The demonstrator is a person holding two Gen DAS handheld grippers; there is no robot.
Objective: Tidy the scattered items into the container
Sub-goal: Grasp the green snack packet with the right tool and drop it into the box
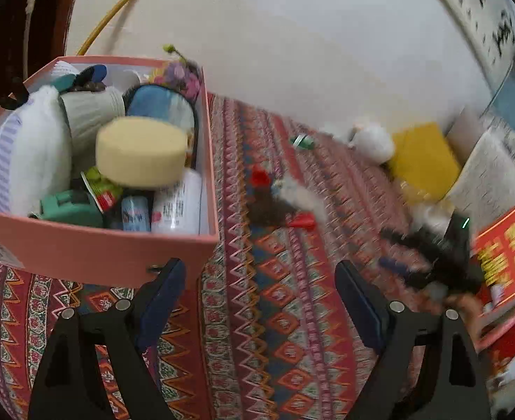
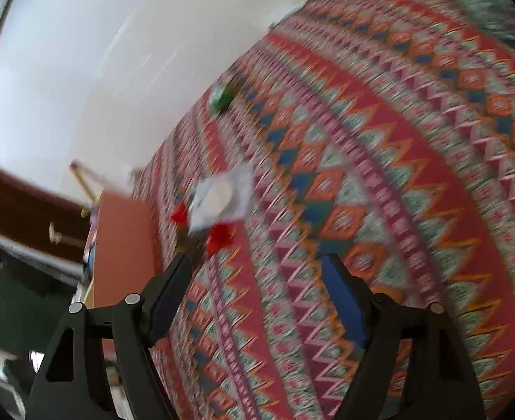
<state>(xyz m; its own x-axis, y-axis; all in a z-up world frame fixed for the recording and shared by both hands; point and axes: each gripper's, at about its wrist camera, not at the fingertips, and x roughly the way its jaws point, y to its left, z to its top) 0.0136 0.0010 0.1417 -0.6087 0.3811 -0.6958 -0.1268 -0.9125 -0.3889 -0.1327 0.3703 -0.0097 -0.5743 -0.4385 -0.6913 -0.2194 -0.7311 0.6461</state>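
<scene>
The pink box (image 1: pixel 93 248) stands at the left, heaped with a round yellow sponge (image 1: pixel 142 152), a white plush, a blue pouch and bottles. My left gripper (image 1: pixel 261 280) is open and empty over the patterned cloth, just right of the box's near corner. On the cloth lie a dark furry toy with red tips (image 1: pixel 275 206) and a small green item (image 1: pixel 303 141). My right gripper (image 2: pixel 257 280) is open and empty, close behind that toy (image 2: pixel 219 238). A clear packet with a white disc (image 2: pixel 222 197) is over the toy; blur hides whether it rests on it.
A white plush (image 1: pixel 373 141), a yellow box (image 1: pixel 423 161) and red printed paper (image 1: pixel 509 248) crowd the far right. A white wall runs behind the cloth (image 2: pixel 397 175). The pink box (image 2: pixel 124 241) stands left of the right gripper. Dark wooden furniture lies beyond.
</scene>
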